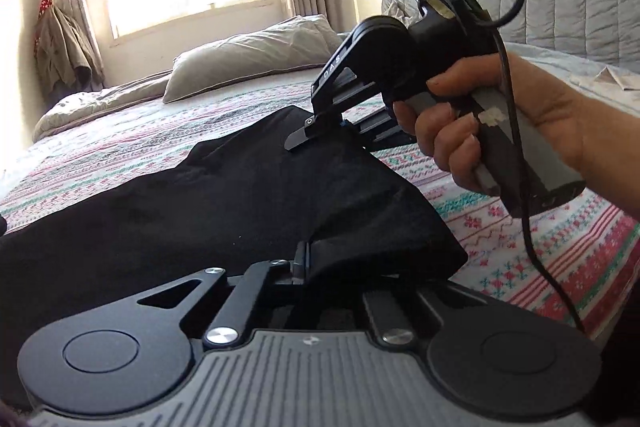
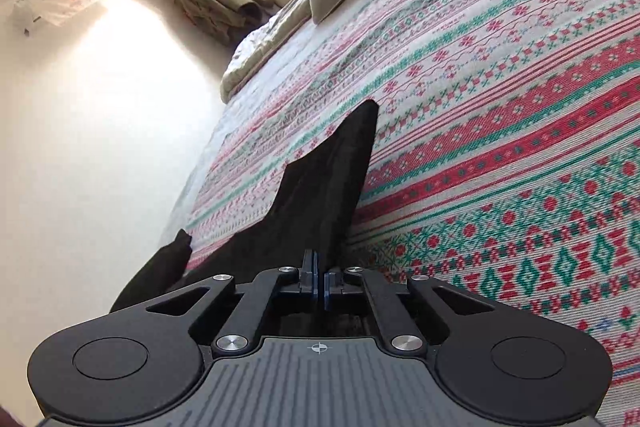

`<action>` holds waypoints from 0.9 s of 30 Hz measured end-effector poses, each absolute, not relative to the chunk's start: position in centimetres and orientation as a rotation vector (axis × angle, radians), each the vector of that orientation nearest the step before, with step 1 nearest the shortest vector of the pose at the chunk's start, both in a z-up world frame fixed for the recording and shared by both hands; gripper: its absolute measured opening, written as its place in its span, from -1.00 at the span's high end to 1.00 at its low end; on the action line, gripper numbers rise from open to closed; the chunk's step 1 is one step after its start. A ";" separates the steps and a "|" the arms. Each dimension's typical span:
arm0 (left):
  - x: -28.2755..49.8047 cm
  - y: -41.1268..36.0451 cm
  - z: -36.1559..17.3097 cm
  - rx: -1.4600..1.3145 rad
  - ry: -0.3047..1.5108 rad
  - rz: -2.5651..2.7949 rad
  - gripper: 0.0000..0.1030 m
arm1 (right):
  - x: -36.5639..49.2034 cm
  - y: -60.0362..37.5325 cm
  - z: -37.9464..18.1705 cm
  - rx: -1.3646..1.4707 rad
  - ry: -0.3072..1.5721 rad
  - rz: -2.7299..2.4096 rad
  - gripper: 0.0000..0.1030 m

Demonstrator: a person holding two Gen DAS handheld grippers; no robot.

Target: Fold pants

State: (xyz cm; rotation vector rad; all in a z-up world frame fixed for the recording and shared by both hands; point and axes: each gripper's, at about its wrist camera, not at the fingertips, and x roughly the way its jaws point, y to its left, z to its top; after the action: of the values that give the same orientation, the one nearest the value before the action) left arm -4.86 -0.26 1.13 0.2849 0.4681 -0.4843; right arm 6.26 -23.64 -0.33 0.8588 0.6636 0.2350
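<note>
Left tongs: I have them clamped on a fold of the black pants.
Right tongs: I have them clamped on the pants' edge, gripped by my hand.
Pants: spread across the patterned bed.
Pillow: near the bed's far edge.

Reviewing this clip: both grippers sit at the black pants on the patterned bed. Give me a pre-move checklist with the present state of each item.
1. Left gripper shut on the black fabric pants: ok.
2. Right gripper shut on the pants' edge: ok, jaws together with cloth running out between them.
3. Both grips on the same end of the pants: ok, seen from the left wrist.
4. Red-and-green patterned bedspread free of objects ahead of the pants: ok.
5. Grey pillow apart from the pants: ok.
6. Far end of the pants lying flat: cannot tell.
</note>
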 end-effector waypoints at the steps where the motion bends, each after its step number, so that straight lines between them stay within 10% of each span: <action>1: -4.9 -0.7 1.4 0.266 0.467 -0.507 0.67 | 5.9 -24.3 -0.3 0.873 0.657 0.224 0.94; 27: -6.2 -4.2 3.1 -0.083 0.493 -0.937 0.67 | -5.3 -34.1 3.6 1.011 0.451 0.079 0.93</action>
State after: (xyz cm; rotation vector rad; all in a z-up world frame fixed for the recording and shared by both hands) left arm -6.18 -4.23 3.09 -0.0827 0.4932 -0.9370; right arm -5.33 -34.15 3.56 1.0105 0.4510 0.0790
